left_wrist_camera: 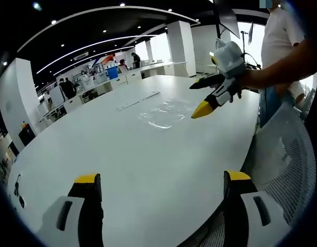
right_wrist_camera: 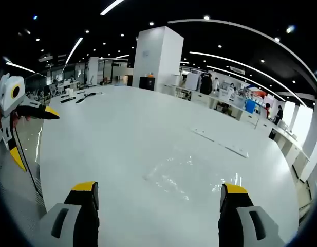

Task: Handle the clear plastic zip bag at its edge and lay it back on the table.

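Lying flat on the white desk (left_wrist_camera: 148,170), the bag (left_wrist_camera: 166,113) is a thin clear film, visible mostly by its glinting wrinkles; it looks nearly weightless, limp and slick, so it will likely sag and slide unless pinched firmly at one edge, where a fold lifts slightly. Beyond the bag lies a flat pale strip (right_wrist_camera: 220,143). The desk is smooth, glossy and rounded. The right claw (left_wrist_camera: 212,95) hovers just beside the bag, jaws spread. The left claw (left_wrist_camera: 161,185) hangs well back from the bag, jaws wide and empty.
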Demonstrator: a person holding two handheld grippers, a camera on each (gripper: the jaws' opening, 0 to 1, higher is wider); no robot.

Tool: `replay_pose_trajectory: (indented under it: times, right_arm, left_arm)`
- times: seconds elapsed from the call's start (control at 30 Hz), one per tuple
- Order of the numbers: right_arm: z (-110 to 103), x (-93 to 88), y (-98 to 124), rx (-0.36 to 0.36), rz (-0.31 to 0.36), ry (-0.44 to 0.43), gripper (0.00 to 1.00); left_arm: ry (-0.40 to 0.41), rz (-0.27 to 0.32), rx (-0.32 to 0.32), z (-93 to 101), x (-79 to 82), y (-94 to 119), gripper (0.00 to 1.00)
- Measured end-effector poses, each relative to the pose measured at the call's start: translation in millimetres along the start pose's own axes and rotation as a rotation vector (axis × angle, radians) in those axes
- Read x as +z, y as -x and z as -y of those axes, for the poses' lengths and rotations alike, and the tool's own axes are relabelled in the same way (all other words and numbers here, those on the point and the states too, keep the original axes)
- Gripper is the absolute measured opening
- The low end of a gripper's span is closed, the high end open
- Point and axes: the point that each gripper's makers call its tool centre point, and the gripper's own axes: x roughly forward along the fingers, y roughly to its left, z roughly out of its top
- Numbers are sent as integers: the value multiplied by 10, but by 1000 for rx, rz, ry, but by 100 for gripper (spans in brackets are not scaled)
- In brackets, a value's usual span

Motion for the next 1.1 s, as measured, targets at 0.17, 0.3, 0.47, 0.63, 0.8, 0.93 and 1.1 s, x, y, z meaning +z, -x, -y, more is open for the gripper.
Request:
replay_pose_trajectory:
  times: [0.17,0.3,0.47,0.63,0.8,0.93,1.1]
  right_arm:
    - [-20,78,-142,12,1,-11,97]
    - [-50,101,-218,17,-9,-13,97]
    - [-48,135,-313,20,-22,-40,88]
    - [-76,81,-445,47,-58,-54,75]
    - [-82,36,-475,35,-75,-76,71]
    - [-74,-38,-566,28,-99,-99,65]
    - [-36,-129,-656,14,-131,-114,56]
  left_arm:
    - [14,5,4,5,-26,28,99]
    - [21,3,10,6,-39,47,99]
    - [22,6,16,9,-33,64,99]
    - [-1,6,21,37,-11,56,99]
    - [0,4,23,54,-12,47,99]
    - [-1,-3,16,69,-40,27,99]
    - [1,-7,19,60,-52,21,99]
